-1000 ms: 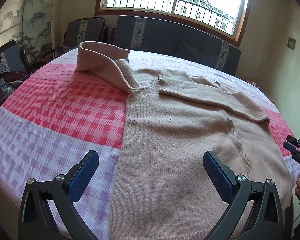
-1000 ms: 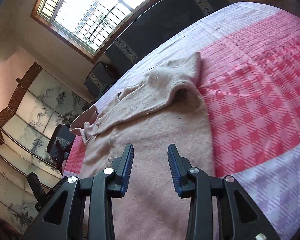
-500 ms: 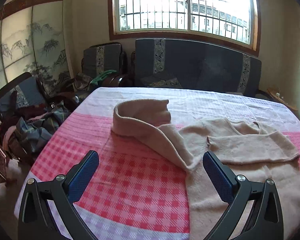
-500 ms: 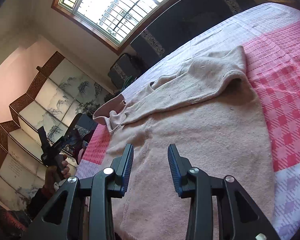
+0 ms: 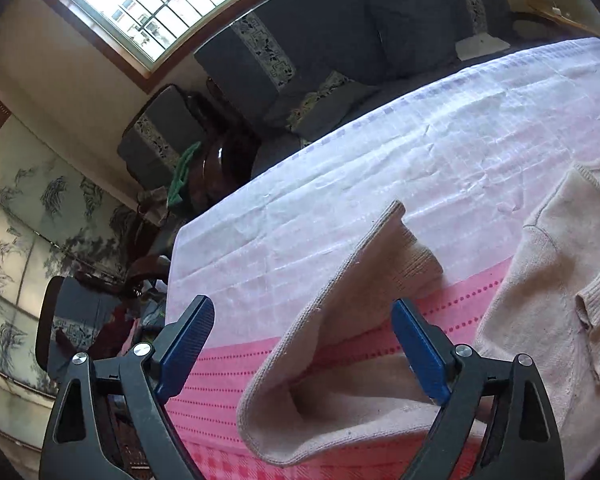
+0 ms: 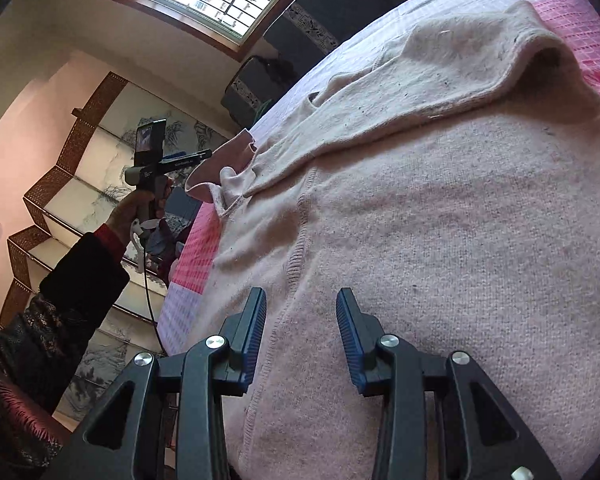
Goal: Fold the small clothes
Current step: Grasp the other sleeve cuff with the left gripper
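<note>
- Left hand-held gripper (image 5: 300, 354) released, jaws wide, straddling the sweater's (image 6: 440, 220) curled left sleeve (image 5: 340, 320) on the tabletop (image 5: 380, 168).
- Right hand-held gripper (image 6: 301, 336) part-open, empty, over the near hem.
- Step: second sleeve fold — next, clench on sleeve, carry it across the body.

Barred window (image 5: 148, 4) bright with daylight; dark sofa (image 5: 340, 40) beneath, painted folding screen (image 5: 32, 216), perhaps paper

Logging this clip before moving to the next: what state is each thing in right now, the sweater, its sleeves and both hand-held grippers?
sweater: spread flat on the tablecloth, body not yet folded.
near sleeve: loose on the tablecloth, doubled over, cuff raised.
far sleeve: folded across the chest.
left hand-held gripper: open wide, sleeve between its jaws, not clamped.
right hand-held gripper: open, empty, over the sweater body.
</note>
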Available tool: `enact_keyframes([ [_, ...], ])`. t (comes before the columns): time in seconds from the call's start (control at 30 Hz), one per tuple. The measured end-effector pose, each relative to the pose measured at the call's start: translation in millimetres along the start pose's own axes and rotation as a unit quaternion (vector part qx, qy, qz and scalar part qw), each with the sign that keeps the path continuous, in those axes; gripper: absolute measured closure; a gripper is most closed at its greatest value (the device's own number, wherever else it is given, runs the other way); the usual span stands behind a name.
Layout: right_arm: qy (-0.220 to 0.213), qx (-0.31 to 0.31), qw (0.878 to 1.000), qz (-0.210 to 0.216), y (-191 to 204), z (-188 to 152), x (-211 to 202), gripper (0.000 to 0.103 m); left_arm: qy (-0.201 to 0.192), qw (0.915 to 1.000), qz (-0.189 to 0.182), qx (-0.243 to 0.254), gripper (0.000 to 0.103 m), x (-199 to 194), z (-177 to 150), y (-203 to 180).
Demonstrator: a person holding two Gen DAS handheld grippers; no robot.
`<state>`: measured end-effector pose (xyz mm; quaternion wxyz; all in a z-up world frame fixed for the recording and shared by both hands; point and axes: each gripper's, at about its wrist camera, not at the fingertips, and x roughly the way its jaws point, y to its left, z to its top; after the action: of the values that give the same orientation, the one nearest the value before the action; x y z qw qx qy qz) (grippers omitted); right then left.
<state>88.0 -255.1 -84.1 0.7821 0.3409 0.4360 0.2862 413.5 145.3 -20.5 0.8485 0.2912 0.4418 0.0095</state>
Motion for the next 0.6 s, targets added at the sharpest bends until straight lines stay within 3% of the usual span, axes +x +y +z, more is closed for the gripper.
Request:
enact_keyframes([
  [0.07,0.0,0.01,1.0,0.006,-4,1,1,0.067,0.035,0.9994,0.0,0.003,0.013,25,1,-1],
  [0.13,0.0,0.013,1.0,0.008,-5,1,1,0.067,0.064,0.9975,-0.028,-0.008,0.02,49,-1,2],
  [0.17,0.0,0.012,1.0,0.009,-5,1,2,0.067,0.083,0.9945,-0.06,-0.021,0.049,60,-4,5],
  [0.2,0.0,0.011,1.0,0.009,-5,1,2,0.067,0.103,0.989,-0.095,-0.045,0.098,69,-7,9],
  [0.23,-0.001,0.01,1.0,0.009,-4,0,2,0.067,0.111,0.9846,-0.11,-0.079,0.098,72,-12,16],
  [0.33,-0.004,0.015,1.0,0.01,-5,1,0,0.067,0.044,0.9797,-0.108,-0.163,0.099,41,-16,34],
  [0.43,-0.009,0.021,1.0,0.011,-5,1,-2,0.067,-0.039,0.9561,-0.157,-0.244,0.099,-23,-12,38],
  [0.53,-0.019,0.039,0.999,0.017,-11,4,-5,0.067,-0.102,0.9451,-0.198,-0.24,0.099,-93,5,10],
  [0.6,-0.03,0.057,0.998,0.025,-16,5,-9,0.067,-0.129,0.933,-0.239,-0.236,0.099,-136,24,-18],
])
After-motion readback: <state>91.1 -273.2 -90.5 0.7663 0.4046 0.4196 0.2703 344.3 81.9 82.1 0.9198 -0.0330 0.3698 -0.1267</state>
